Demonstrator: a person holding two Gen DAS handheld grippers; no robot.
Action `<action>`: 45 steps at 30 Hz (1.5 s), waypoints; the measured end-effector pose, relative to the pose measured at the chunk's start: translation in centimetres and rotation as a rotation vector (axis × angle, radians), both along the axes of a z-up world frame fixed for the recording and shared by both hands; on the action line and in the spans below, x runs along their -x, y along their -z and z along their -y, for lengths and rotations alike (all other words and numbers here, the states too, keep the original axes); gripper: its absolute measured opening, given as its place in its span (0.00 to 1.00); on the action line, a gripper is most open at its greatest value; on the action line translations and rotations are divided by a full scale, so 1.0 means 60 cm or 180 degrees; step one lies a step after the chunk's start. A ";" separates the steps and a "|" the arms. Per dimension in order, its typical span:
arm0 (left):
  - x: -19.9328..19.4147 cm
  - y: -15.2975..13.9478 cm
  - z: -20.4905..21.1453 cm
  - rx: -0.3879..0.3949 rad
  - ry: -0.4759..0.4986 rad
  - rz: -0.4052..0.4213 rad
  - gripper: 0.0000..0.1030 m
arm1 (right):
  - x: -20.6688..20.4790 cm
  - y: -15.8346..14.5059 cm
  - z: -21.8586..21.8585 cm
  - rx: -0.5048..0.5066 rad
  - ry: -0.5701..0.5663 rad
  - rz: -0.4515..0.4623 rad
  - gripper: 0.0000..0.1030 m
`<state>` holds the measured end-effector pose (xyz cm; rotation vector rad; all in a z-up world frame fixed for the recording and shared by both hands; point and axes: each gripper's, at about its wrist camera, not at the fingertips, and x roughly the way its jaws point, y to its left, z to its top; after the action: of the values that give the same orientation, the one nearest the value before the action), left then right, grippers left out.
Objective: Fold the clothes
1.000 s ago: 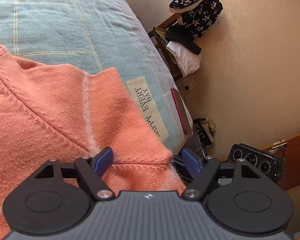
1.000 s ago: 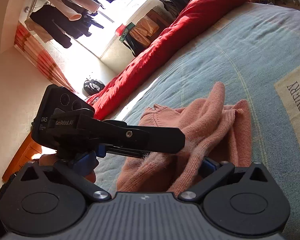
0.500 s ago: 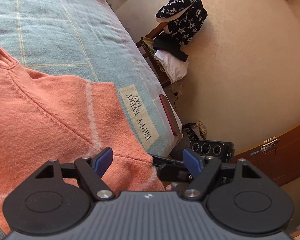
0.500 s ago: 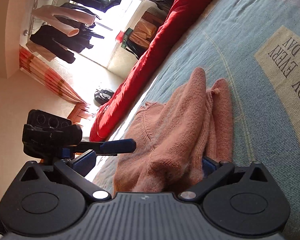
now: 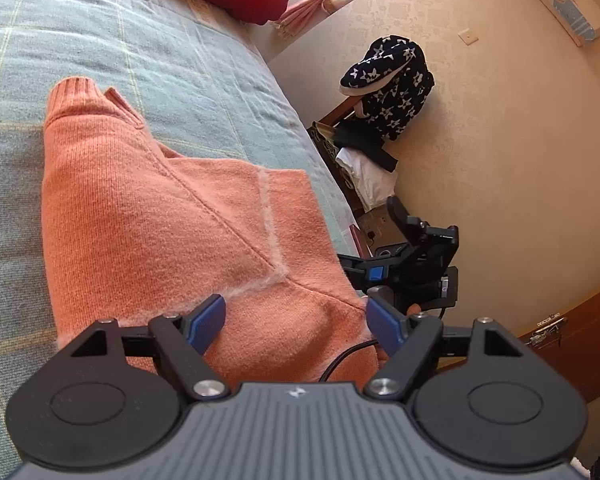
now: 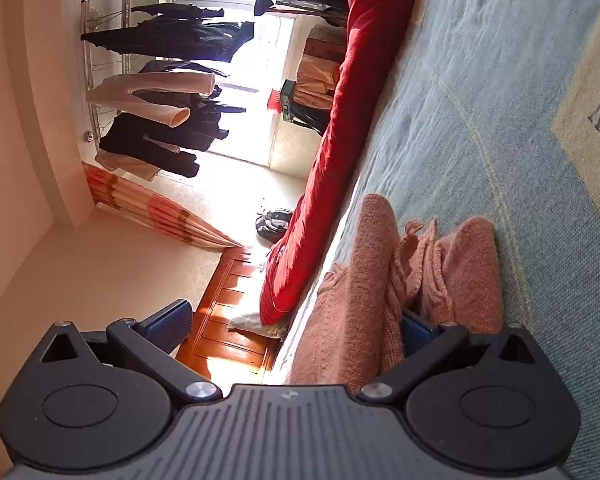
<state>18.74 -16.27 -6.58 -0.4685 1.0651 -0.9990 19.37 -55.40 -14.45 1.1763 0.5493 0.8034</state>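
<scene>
Both grippers, left (image 5: pixel 296 322) and right (image 6: pixel 288 330), stand jaws apart at the sweater (image 5: pixel 160 220), which lies bunched on the bed (image 5: pixel 204 76), seemingly placed to take its edge for folding.

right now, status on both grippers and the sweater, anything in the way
Left gripper open, over the sweater. Right gripper open, knit between its fingers. Sweater partly folded on the bed. Nothing in the way.

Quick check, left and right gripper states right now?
Left gripper: open, above the orange knitted sweater, holding nothing.
Right gripper: open, sweater between its fingers, not clamped.
</scene>
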 end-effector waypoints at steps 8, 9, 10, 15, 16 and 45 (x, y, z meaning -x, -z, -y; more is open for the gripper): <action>0.015 -0.016 0.028 -0.0328 0.0042 0.0442 0.78 | 0.030 -0.077 0.010 0.0688 0.0144 0.0226 1.00; 0.020 -0.020 0.029 -0.0382 0.0037 0.0519 0.78 | 0.041 -0.082 0.010 0.0776 0.0169 0.0219 1.00; 0.026 -0.026 0.030 -0.0456 0.0029 0.0614 0.78 | 0.051 -0.088 0.009 0.0863 0.0194 0.0212 1.00; 0.055 -0.046 0.021 -0.0672 -0.0017 0.0933 0.80 | 0.115 -0.112 0.003 0.1293 0.0291 0.0220 1.00; 0.061 -0.047 0.017 -0.0686 -0.0023 0.0955 0.80 | 0.134 -0.112 -0.001 0.1357 0.0287 0.0218 1.00; 0.186 -0.042 -0.022 -0.1468 0.0429 0.1824 0.88 | 0.237 -0.188 -0.185 0.3885 0.0339 0.0673 1.00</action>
<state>7.57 -14.92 -4.06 0.2620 0.7716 -0.8910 5.17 -44.32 -3.16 -0.0074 0.6381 0.3481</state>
